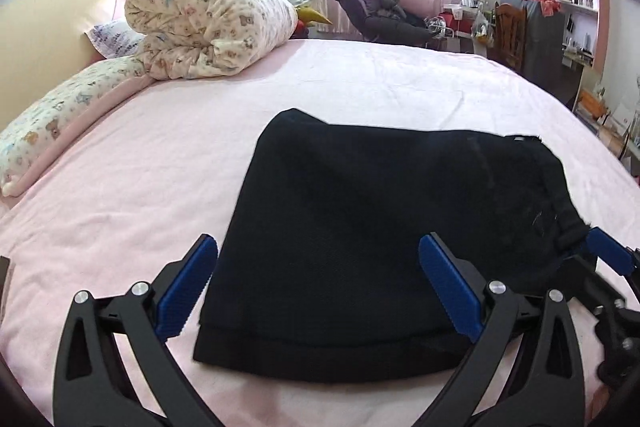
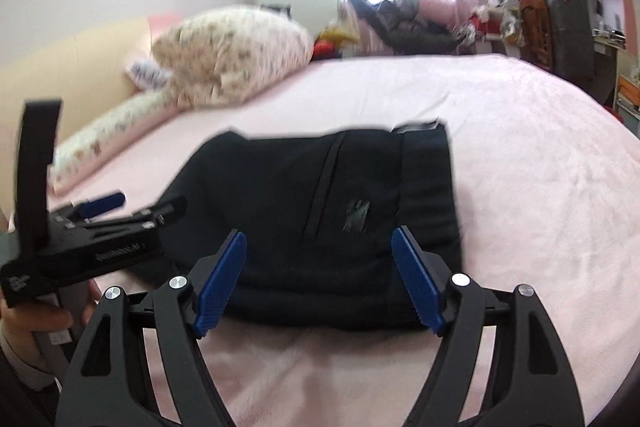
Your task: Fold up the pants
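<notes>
On the pink bedsheet (image 1: pixel 360 79), the black fabric pants (image 1: pixel 360 227) are lying folded into a compact, roughly rectangular bundle near the closer edge of the bed, a stitched hem running along their near side. In the right wrist view, the same pants (image 2: pixel 320 195) are showing a slanted pocket seam and a waistband along their right side, though that picture is blurred, so finer detail is hard to make out.

The left gripper (image 1: pixel 316 287) is hovering just above the near hem with its blue ribbed pads (image 1: pixel 184 291) spread wide apart, holding nothing; the left pad is sitting over bare sheet and the right pad over the cloth. The right gripper (image 2: pixel 318 279) is likewise standing wide open and empty, its blue pads (image 2: pixel 418 283) straddling the near edge of the bundle. Seen from the left wrist camera, the right gripper's tip seems to be lying just beside the bundle's right corner.

Further back, a rolled cream quilt printed with small bears (image 1: pixel 208 27) is resting at the head of the bed, beside a long matching pillow (image 1: pixel 68 119).
</notes>
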